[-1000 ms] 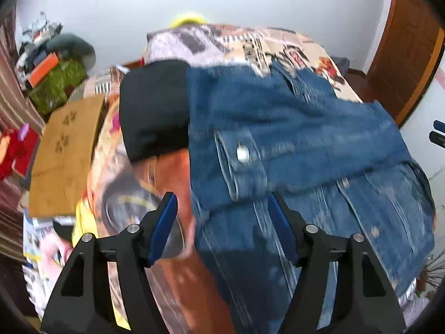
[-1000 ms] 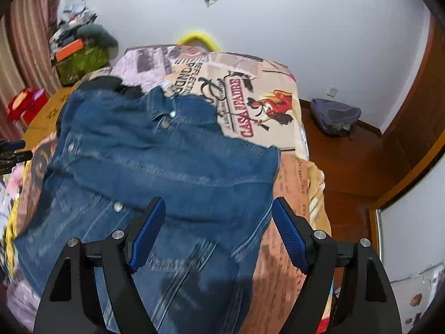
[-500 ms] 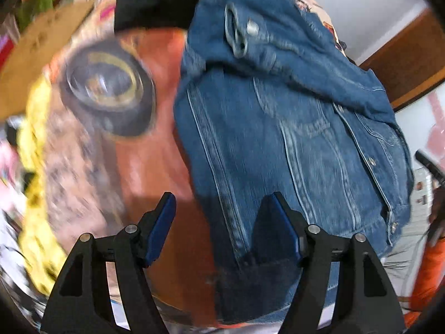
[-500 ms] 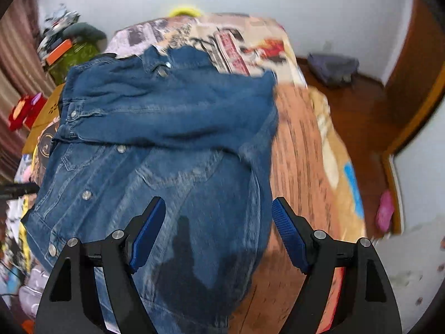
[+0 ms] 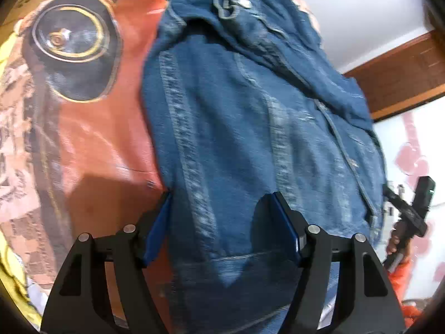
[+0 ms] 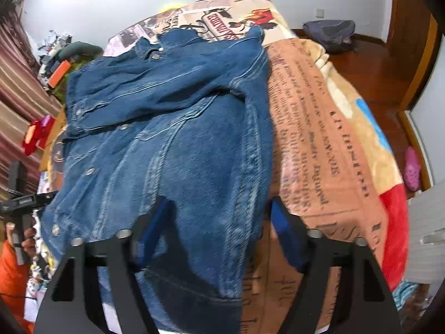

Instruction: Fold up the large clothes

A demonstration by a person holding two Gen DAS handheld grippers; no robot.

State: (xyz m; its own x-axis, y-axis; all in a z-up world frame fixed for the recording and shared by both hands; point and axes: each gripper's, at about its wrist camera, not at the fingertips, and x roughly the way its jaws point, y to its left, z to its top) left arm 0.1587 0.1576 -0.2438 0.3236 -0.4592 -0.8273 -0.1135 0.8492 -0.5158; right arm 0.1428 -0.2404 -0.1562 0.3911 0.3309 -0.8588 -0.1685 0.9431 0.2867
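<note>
So there's a denim jacket (image 6: 178,144) spread out on a bed, lying on a printed blanket (image 6: 314,144) that has newspaper-style text and cartoon pictures all over it. The sleeves are folded across the upper part of the jacket, with a cuff and its metal button (image 5: 244,2) showing at the far end in the left wrist view.

The left gripper (image 5: 222,217) points steeply down at the near left part of the jacket. Its jaws straddle the left side seam of the denim: the left blue pad sits right at the fabric's edge over the orange part of the blanket, and the right pad is over the denim. They're spread apart and I don't see them pinching anything, so released.

The right gripper (image 6: 219,222) is over the near right part of the jacket, with the jacket's right edge between its jaws. The left pad is over the denim, the right pad over the blanket just beside the edge. The jaws have just been closing in, with cloth between them, but there's a visible gap around the fabric, so not gripping yet as far as I can see.

Each camera catches the other tool at the side of its frame, with a hand (image 6: 27,239) wrapped around the handle and an orange sleeve (image 6: 11,278) below it. Far side of the room: white wall, wood floor, a grey bag (image 6: 331,33) on the floor at the far right, a pink slipper (image 6: 413,169) at the right, and a cluttered pile (image 6: 58,64) by striped curtains at the far left.
</note>
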